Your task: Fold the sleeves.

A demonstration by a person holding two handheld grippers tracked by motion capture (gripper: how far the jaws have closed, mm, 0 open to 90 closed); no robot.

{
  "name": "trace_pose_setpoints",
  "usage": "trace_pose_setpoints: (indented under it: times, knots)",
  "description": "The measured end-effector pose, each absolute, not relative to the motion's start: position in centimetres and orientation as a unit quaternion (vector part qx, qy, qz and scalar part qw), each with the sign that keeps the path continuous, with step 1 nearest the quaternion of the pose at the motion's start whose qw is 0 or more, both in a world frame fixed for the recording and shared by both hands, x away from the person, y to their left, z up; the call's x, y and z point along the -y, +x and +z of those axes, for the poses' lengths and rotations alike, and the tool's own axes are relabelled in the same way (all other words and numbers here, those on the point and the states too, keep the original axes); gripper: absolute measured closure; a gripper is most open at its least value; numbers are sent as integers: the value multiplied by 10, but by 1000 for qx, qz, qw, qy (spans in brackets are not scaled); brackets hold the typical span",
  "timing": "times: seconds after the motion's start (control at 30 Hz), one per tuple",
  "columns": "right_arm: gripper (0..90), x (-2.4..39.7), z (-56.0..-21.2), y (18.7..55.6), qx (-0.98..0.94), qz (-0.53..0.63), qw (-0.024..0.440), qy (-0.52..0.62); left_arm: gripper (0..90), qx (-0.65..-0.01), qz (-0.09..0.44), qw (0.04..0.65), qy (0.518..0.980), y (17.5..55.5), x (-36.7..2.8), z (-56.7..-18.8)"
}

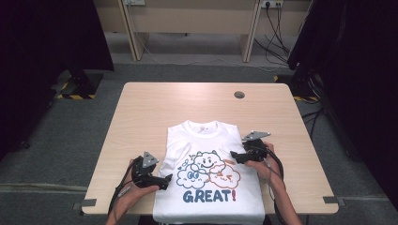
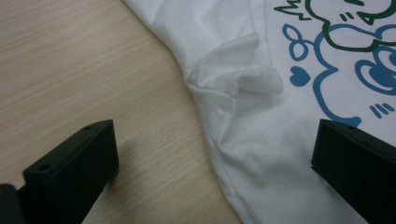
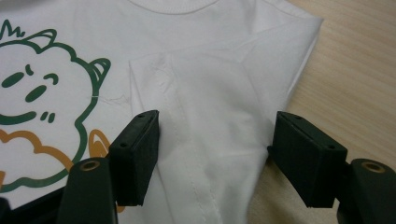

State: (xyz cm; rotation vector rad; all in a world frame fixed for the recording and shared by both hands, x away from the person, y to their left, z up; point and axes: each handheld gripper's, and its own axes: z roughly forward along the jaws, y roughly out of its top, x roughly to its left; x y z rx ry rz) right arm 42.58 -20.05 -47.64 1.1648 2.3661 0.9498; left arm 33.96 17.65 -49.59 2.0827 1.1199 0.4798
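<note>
The white T-shirt [image 1: 209, 187] lies flat at the near edge of the surface [image 1: 141, 108], its left hem between the spread jaws of the left gripper [image 2: 212, 158] and its folded right side between the spread, non-pinching jaws of the right gripper [image 3: 215, 149].

White T-shirt [image 1: 209, 178] on the table [image 1: 141, 117], near its front edge: "GREAT!" [image 1: 209, 196] printed in capitals across the lower chest, letters dark blue, exclamation mark red, under three cartoon cloud faces; tiny neck label inside the collar too small to read; no other legible text, brand or number
</note>
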Motion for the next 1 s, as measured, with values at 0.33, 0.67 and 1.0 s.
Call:
trace_pose_setpoints:
  times: [0.33,0.67,1.0]
  knots:
    - [330,214,-477,422,-823,333,176,425,0,-427,182,358,810,346,-164,-495]
    - [316,215,-476,422,-824,328,182,424,0,-427,182,359,810,347,-163,-496]
    - [315,217,-475,423,-823,321,194,427,0,-425,182,359,811,353,-157,-495]
